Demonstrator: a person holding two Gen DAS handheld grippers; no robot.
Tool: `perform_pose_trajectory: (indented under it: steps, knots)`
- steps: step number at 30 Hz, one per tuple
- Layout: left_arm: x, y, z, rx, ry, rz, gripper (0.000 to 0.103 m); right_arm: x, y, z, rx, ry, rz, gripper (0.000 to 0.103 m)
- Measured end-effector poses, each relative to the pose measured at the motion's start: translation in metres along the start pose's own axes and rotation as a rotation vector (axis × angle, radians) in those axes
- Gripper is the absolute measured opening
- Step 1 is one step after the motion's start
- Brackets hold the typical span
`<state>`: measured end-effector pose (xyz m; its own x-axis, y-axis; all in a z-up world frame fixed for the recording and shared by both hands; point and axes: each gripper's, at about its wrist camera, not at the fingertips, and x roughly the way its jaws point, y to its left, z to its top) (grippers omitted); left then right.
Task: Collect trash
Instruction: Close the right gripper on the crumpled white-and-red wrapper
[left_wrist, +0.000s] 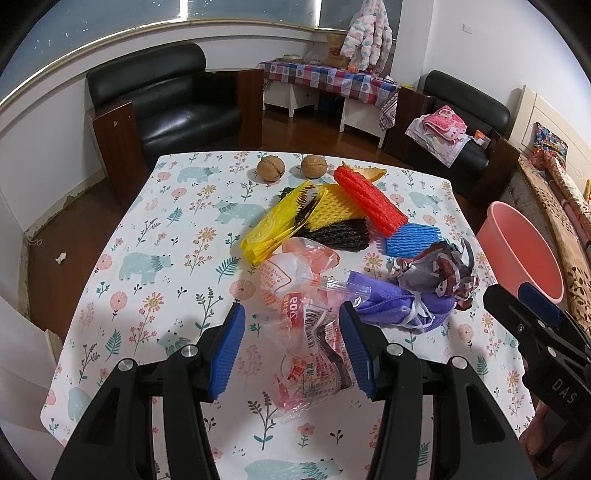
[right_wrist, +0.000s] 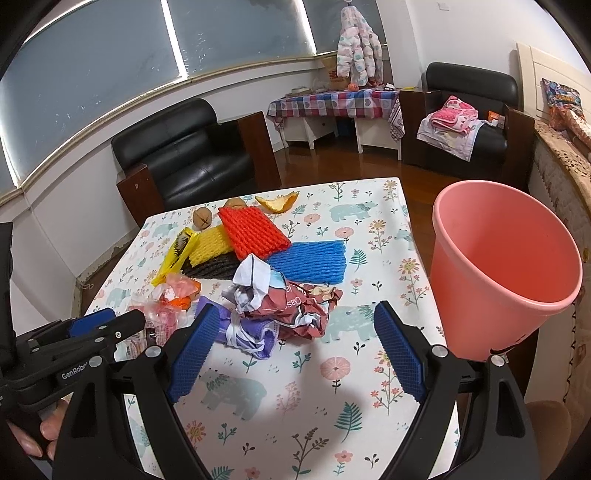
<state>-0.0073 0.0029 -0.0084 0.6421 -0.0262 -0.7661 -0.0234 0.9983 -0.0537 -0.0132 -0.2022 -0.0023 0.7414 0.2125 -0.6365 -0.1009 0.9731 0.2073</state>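
Both grippers' fingers spread w/ nothing held, floral tablecloth, black armchair, wood floor

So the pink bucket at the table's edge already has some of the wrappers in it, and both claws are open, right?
Not quite. The pink bucket at the table's edge looks empty: the right wrist view looks into it and shows only bare pink wall. Both claws, left and right, are indeed open.
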Motion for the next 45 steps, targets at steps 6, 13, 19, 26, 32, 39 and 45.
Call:
perform_pose_trajectory:
  steps: [6, 13, 19, 26, 32, 39, 45]
  knots:
    - [0.001, 0.001, 0.0, -0.002, 0.003, -0.001, 0.052, 0.0, 0.001, 0.0, -0.003, -0.003, 0.001, 0.086]
    - [0.003, 0.003, 0.001, -0.006, 0.012, -0.003, 0.052, -0.003, 0.006, 0.003, -0.032, -0.021, 0.007, 0.086]
    - [0.004, 0.004, 0.001, -0.012, 0.022, -0.002, 0.052, -0.002, 0.011, 0.014, -0.065, -0.043, 0.019, 0.086]
    - [0.007, 0.007, 0.001, -0.021, 0.036, -0.001, 0.052, 0.009, 0.02, 0.025, -0.116, -0.035, 0.028, 0.079]
    - [0.008, 0.009, 0.001, -0.027, 0.043, 0.0, 0.052, 0.029, 0.033, 0.029, -0.182, -0.002, 0.027, 0.066]
    - [0.01, 0.013, 0.001, -0.039, 0.047, 0.003, 0.052, 0.048, 0.031, 0.025, -0.165, 0.072, 0.027, 0.035]
    - [0.012, 0.014, 0.001, -0.043, 0.052, 0.001, 0.052, 0.043, 0.025, 0.026, -0.138, 0.067, 0.043, 0.03]
